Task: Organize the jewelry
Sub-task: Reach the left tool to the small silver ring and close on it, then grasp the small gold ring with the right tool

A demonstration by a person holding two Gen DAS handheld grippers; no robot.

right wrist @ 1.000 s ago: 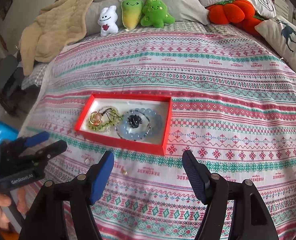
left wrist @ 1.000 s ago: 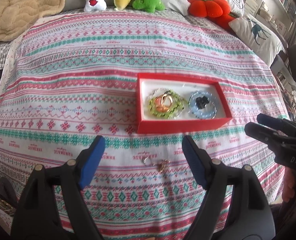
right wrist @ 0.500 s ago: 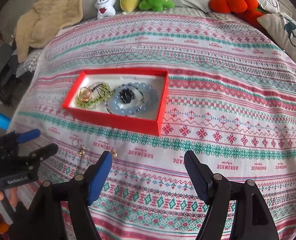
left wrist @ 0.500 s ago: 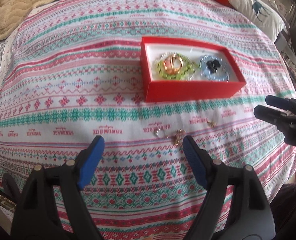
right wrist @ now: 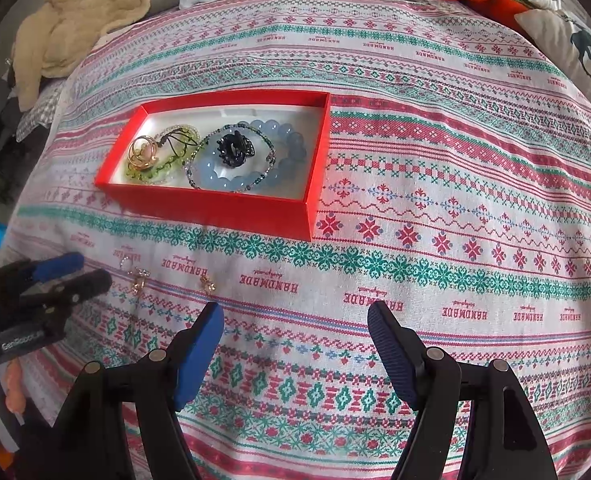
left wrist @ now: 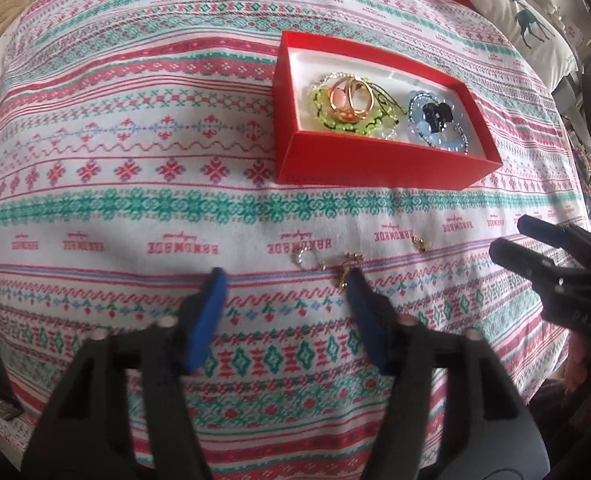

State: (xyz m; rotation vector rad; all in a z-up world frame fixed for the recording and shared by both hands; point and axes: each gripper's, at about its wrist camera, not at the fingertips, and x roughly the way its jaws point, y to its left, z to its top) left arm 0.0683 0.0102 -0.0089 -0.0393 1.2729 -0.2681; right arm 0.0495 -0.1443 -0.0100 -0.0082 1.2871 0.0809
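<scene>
Most of the jewelry already sits in the red box (left wrist: 375,168): bracelets, gold rings, a dark clip. Three small pieces (left wrist: 347,266) still lie on the bedspread (left wrist: 135,160) just before it, by the spread left gripper (left wrist: 283,280); the right gripper (right wrist: 295,316) gapes empty nearby.

"HANDMADE" repeats across the bedspread (right wrist: 375,240); "GenRobot" marks the left claw (right wrist: 67,276).

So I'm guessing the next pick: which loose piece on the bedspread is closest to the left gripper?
The gold dangly piece, right at the left gripper's right fingertip; the silver ring and small gold piece lie farther off.
</scene>
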